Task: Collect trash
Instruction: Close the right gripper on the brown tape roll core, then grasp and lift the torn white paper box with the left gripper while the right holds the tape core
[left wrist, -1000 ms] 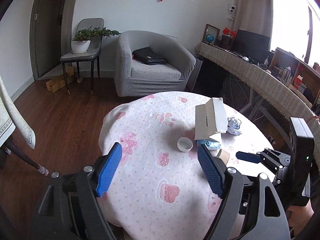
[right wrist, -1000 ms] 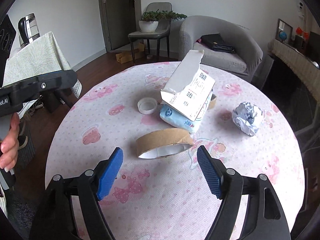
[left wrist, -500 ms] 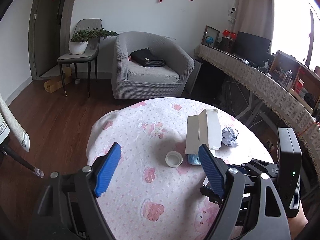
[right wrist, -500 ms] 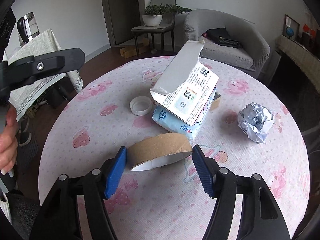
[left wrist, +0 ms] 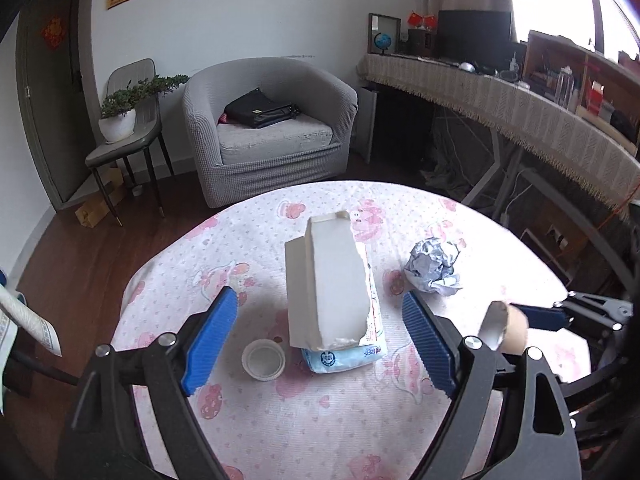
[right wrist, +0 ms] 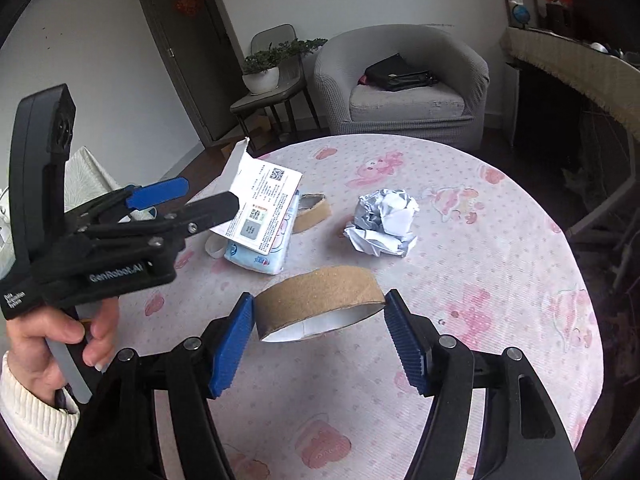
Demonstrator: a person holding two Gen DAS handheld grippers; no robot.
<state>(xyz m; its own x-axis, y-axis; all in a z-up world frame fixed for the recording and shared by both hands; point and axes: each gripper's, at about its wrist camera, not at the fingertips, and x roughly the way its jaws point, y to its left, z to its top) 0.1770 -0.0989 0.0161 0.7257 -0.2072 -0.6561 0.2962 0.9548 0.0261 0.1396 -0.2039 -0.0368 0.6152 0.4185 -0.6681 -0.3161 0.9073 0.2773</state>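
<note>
My right gripper (right wrist: 320, 334) is shut on a brown cardboard tape ring (right wrist: 318, 300) and holds it above the round table (right wrist: 500, 288); the ring also shows in the left wrist view (left wrist: 506, 326). My left gripper (left wrist: 320, 340) is open and empty above a torn white box (left wrist: 326, 288) that lies on a blue tissue pack (left wrist: 344, 354), with a white cap (left wrist: 263, 360) beside them. A crumpled silver paper ball (right wrist: 384, 222) lies further right. A second cardboard ring (right wrist: 314, 212) lies behind the pack.
A grey armchair (left wrist: 268, 128) with a black bag stands beyond the table. A chair with a potted plant (left wrist: 120, 112) is at the left. A long cloth-covered desk (left wrist: 520, 112) runs along the right wall.
My right gripper closed on the tape ring and lifted it off the table. My left gripper moved right and forward over the box and pack.
</note>
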